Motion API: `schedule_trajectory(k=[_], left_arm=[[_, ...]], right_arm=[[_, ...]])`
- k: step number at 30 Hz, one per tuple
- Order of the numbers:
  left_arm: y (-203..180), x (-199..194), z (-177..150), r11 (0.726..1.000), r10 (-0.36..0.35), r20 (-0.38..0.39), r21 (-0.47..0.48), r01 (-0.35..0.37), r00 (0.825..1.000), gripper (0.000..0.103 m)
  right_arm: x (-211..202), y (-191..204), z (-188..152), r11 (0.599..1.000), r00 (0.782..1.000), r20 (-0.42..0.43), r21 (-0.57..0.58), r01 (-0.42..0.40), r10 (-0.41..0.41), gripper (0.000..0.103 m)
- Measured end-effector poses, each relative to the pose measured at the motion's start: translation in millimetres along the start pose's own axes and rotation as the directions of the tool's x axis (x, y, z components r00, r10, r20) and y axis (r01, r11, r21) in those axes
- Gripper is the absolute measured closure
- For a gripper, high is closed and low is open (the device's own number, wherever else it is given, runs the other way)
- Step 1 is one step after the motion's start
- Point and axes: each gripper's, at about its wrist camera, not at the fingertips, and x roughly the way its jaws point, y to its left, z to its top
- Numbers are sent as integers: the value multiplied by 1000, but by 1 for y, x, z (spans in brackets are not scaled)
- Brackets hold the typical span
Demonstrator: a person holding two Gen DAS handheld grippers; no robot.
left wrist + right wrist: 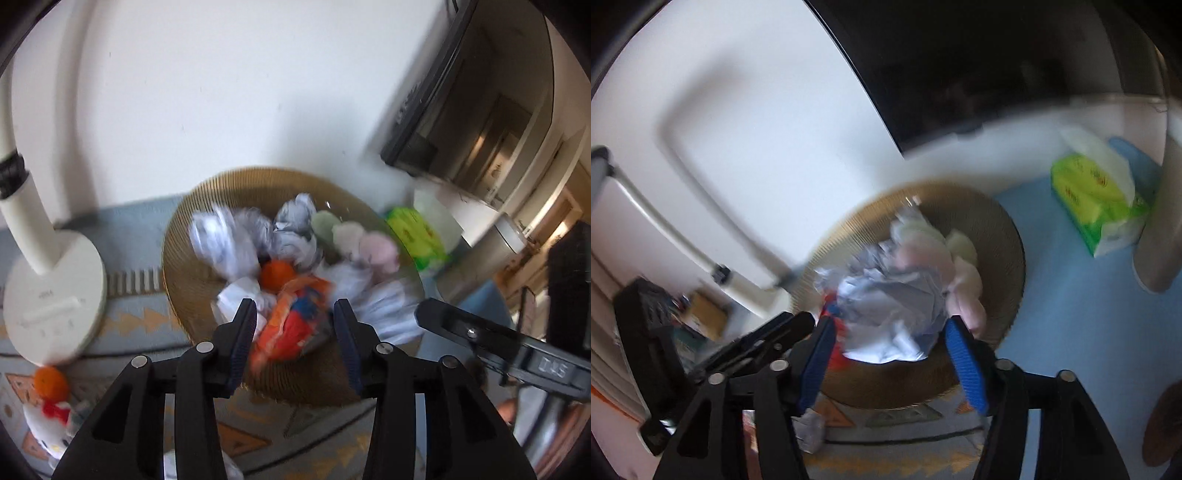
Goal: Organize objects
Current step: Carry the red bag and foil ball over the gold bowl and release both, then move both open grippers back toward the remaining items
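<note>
A: The basket (177, 258) sits just ahead of and below both grippers, on the patterned cloth (147, 321). It's round, woven, golden-brown, and heaped full.

B: What's in it?

A: Crumpled white paper balls (221, 240), an orange (277, 275), pale soft lumps in green, white and pink toward the back right, and an orange-and-blue packet (291, 321) at the near edge, directly ahead of the left gripper (293, 314).

B: Is the left gripper holding that packet?

A: I judge not. Its jaws stand apart, with the packet showing in the gap beyond them; the pads don't seem to press on it, though blur makes that hard to say.

B: And the right gripper (890, 332)?

A: Also apart, wider. A crumpled paper ball (886, 295) shows between its blue pads (964, 354), lying on the pile, with gaps on both sides.

B: So how should the step go?

A: If something was just dropped in, lift both grippers straight up so the pads don't snag paper and drag it over the rim. The heap is tall and light, so anything added should go toward the middle.

B: What's left outside?

A: To the left gripper's lower left, a second orange (50, 382) sits on a white plush toy (48, 424) beside the lamp base (51, 299). A green tissue pack (1097, 199) lies to the right gripper's upper right, beyond the basket.
</note>
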Motion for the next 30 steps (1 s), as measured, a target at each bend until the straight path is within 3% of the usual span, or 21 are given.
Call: schedule_trajectory(k=[6,11,14,17,18,19,20,21,24,25,26,30], left_arm=[[14,-71,-17,1000,11,122,25,-14,992,62],[30,-171,-52,996,76,279,17,-84,957,62],[41,-217,-69,994,108,325,-26,-106,940,62],[57,-249,-78,992,116,340,-81,-94,933,59],[63,-260,-83,991,125,350,-97,-97,928,52],[70,-268,-90,988,143,362,-108,-111,921,24],[77,-274,-99,984,168,376,-123,-131,911,8],[84,-277,-106,981,185,387,-135,-143,903,1],[111,-267,-140,957,283,379,-178,-231,881,1],[126,-247,-154,928,365,332,-203,-312,870,1],[136,-236,-163,912,402,300,-214,-350,865,2],[184,-181,-195,872,454,178,-290,-394,873,3]], right_arm=[[-26,-13,-20,999,999,25,37,-30,29,37],[-62,6,-51,996,995,50,3,-86,86,34],[-73,26,-67,989,989,34,-6,-145,145,34],[-73,57,-86,985,987,4,-65,-162,162,34],[-72,64,-91,984,988,-3,-81,-156,156,34],[-68,70,-98,984,989,-13,-96,-151,150,34],[-61,76,-106,984,989,-24,-105,-146,145,34],[-52,80,-115,983,990,-35,-117,-143,140,34],[-25,92,-146,974,998,-1,-221,-56,57,34],[-16,93,-156,965,999,11,-261,-35,39,34],[-6,94,-166,954,999,11,-297,-29,33,34],[21,100,-186,923,1000,-23,-385,-22,14,34]])
